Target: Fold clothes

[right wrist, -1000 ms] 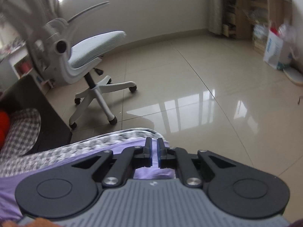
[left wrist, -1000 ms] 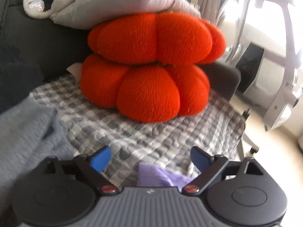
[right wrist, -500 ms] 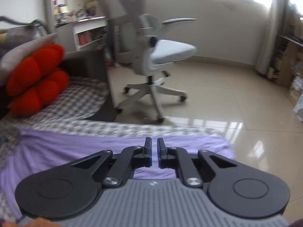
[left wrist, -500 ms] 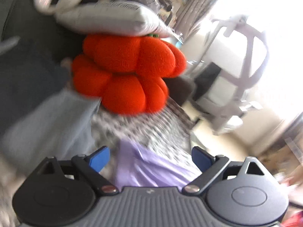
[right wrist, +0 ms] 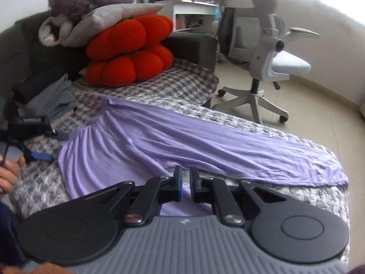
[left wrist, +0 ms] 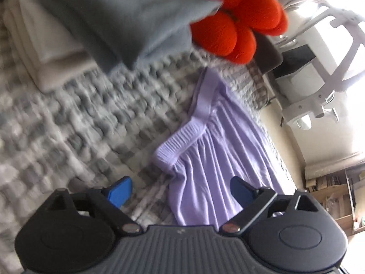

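1. Lilac trousers (right wrist: 182,141) lie spread across the grey-and-white checked quilt (right wrist: 182,84), elastic waistband (left wrist: 182,134) toward the sofa back, legs running out to the quilt's edge nr the floor.
2. My right gripper (right wrist: 186,182) sits low over the near edge of the trousers, blue-lined fingers (right wrist: 179,180) almost together w/ only a slim gap between. Purple cloth shows in and behind that gap, but I can't tell if any is actually pinched.
3. My left gripper (left wrist: 181,188) is spread wide, blue pads (left wrist: 119,190) well apart, nothing between them. It hovers over the waistband end: one pad above bare quilt, the other above purple fabric.
4. In the right wrist view the left gripper (right wrist: 34,137) shows at far left beside the waistband, my hand (right wrist: 9,173) on it.
5. Waistband is bunched and partly turned over; fabric below it falls in long gathers.
6. Orange pumpkin cushions (right wrist: 130,52), two stacked, sit at the back of the quilt, a grey pillow (right wrist: 114,20) on top.
7. Folded grey garment (left wrist: 118,20) and a cream folded one (left wrist: 45,52) lie left of the trousers, apart from them; left wrist view is blurred there.
8. White office chair (right wrist: 269,64) stands on the tile floor (right wrist: 319,114) past the sofa end.
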`<state>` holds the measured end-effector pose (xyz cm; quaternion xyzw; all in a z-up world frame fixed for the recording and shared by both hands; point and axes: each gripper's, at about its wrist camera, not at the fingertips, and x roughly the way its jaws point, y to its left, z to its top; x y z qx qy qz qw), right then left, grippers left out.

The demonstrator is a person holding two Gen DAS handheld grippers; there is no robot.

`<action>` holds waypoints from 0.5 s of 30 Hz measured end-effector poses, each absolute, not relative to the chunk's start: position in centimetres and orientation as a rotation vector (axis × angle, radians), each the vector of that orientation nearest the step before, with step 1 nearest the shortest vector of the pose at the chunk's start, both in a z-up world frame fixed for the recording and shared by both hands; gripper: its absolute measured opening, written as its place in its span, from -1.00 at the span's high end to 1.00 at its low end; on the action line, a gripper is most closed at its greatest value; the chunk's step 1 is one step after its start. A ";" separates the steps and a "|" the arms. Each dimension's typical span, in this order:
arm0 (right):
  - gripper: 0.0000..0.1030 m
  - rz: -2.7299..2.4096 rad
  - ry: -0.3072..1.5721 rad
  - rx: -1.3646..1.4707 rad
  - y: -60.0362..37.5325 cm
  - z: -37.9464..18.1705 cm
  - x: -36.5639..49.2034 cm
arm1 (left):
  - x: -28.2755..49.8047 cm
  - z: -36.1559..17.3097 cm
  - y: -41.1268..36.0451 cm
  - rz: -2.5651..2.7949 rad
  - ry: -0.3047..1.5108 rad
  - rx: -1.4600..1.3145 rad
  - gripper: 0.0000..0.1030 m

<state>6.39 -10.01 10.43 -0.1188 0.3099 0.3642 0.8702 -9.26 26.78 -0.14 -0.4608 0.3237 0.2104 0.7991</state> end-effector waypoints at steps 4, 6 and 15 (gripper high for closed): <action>0.77 0.733 0.651 -0.213 -11.1 9.8 7.0 | -7.7 -0.5 26.6 0.479 0.711 -0.966 -0.28; 0.77 0.727 0.659 -0.212 -11.4 9.4 7.2 | -7.0 -0.5 26.5 0.496 0.718 -0.945 -0.07; 0.77 0.744 0.667 -0.201 -12.6 9.0 7.5 | -9.2 0.8 26.6 0.638 0.654 -0.881 0.89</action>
